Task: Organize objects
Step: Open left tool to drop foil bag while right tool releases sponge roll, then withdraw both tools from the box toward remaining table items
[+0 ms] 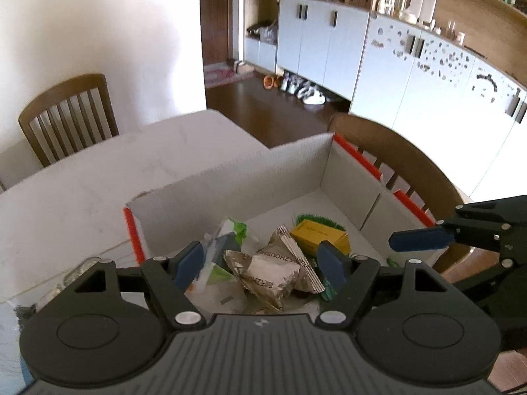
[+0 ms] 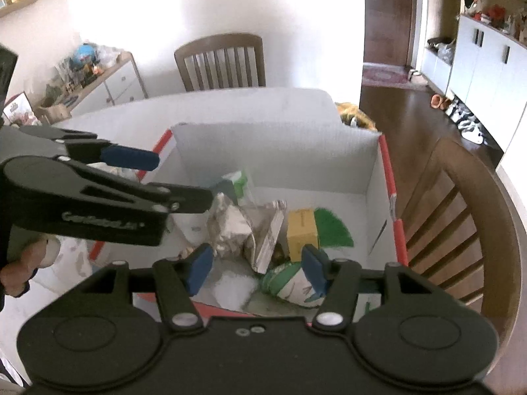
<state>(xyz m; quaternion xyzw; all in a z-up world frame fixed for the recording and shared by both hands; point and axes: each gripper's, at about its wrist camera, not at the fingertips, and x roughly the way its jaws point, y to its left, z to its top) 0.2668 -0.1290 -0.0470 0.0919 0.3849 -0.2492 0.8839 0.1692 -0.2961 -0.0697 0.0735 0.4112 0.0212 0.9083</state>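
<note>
We see first the white tabletop [image 1: 82, 177], which carries a large white cardboard box [image 1: 237, 177] with orange-red edges; the box stands at the tabletop edge nearest a wooden chair [image 2: 461, 217], and a second chair [image 1: 66, 115] stands at the far edge.

Inside the box the objects lie together on its floor, toward the near wall. The biggest is a crumpled silver foil packet [image 1: 273, 273] in the middle. To its left lies a green and white package [image 1: 227, 230], close to the left wall of the box. To the right of the foil packet sits a small yellow box [image 1: 319, 237], and just behind it a green brush-like thing [image 1: 319, 220] — we cannot tell exactly what it is. In the right wrist view a green and white wrapped item [image 2: 293, 283] lies close to the near wall.

The left gripper [image 1: 260, 266] hangs over the foil packet with its blue fingers spread apart, pinching nothing. The right gripper [image 2: 253, 266] is above the near part of the box — its fingers are also spread wide and hold nothing.
</note>
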